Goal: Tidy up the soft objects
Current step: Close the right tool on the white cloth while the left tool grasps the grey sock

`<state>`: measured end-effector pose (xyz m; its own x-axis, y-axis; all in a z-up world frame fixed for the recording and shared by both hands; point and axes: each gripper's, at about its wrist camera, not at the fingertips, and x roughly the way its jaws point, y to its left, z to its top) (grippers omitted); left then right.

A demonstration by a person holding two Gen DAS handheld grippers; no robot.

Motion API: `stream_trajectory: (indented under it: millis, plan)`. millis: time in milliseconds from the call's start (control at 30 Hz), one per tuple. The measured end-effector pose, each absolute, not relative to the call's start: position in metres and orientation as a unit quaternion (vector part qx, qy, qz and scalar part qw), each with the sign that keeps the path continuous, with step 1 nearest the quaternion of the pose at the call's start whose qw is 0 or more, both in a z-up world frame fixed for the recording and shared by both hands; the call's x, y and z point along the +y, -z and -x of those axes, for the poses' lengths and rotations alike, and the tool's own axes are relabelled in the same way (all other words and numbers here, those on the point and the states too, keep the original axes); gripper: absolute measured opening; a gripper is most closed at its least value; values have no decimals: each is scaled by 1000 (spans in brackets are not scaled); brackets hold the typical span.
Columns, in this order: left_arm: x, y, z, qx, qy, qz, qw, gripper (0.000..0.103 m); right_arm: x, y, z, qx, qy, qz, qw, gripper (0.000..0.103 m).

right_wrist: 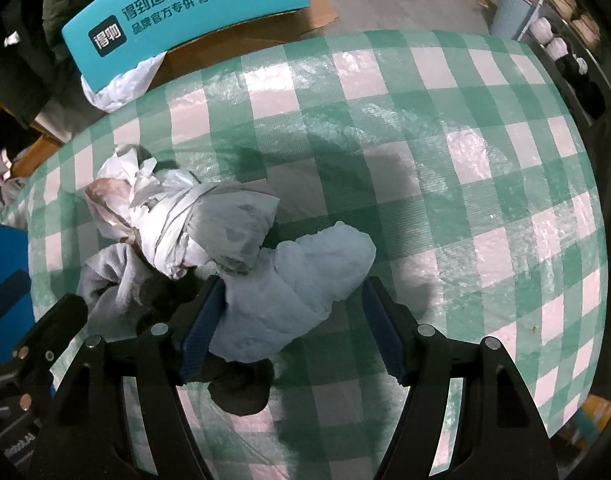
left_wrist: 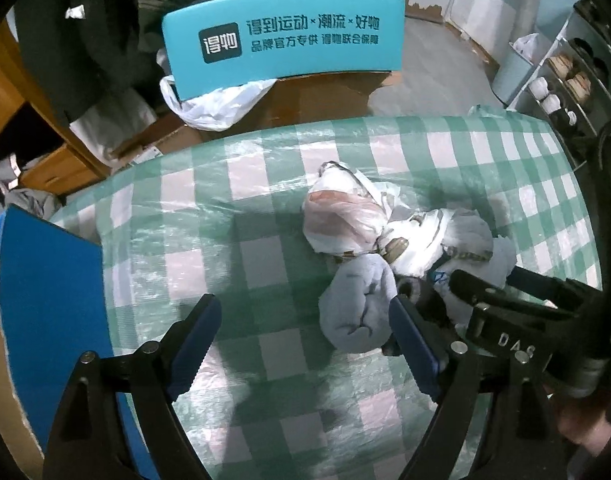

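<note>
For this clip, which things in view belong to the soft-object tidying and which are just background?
Belongs to the job:
- pale blue cloth, between the open right gripper fingers
- grey rolled sock, beside the open left gripper
- white plastic bag bundle
- dark sock

Just lying about:
- teal printed box
- blue box
- shoe rack
- checked tablecloth

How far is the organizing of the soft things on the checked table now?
Nothing looks sorted yet: the soft pile lies bunched together on the checked tablecloth. In hand: the right gripper is open around the pale blue cloth, not clamped; the left gripper is open beside the grey rolled cloth. Left: gripping, separating and placing every piece.
</note>
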<state>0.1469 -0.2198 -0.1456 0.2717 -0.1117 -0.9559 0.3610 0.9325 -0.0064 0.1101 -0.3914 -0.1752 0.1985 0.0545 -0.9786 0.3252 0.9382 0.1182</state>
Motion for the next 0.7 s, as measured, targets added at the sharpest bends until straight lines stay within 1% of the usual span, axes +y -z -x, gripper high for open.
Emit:
stream_trajectory:
  millis: [300, 333, 400, 633, 700]
  plan:
    - [-224, 164, -152, 604, 155, -88, 777, 87, -391, 182, -110, 627, 79, -157, 759, 68]
    - [-224, 165, -152, 606, 158, -85, 775, 87, -391, 183, -110, 627, 77, -160, 759, 67]
    - [-224, 169, -152, 610, 161, -81, 772, 87, -391, 183, -110, 626, 69, -162, 760, 53]
    - [-233, 178, -151, 611, 166, -96, 768, 87, -392, 178, -101, 630, 72, -132, 762, 47]
    - [-235, 181, -150, 610, 168, -103, 767, 84, -393, 177, -98, 631, 78, -127, 761, 46]
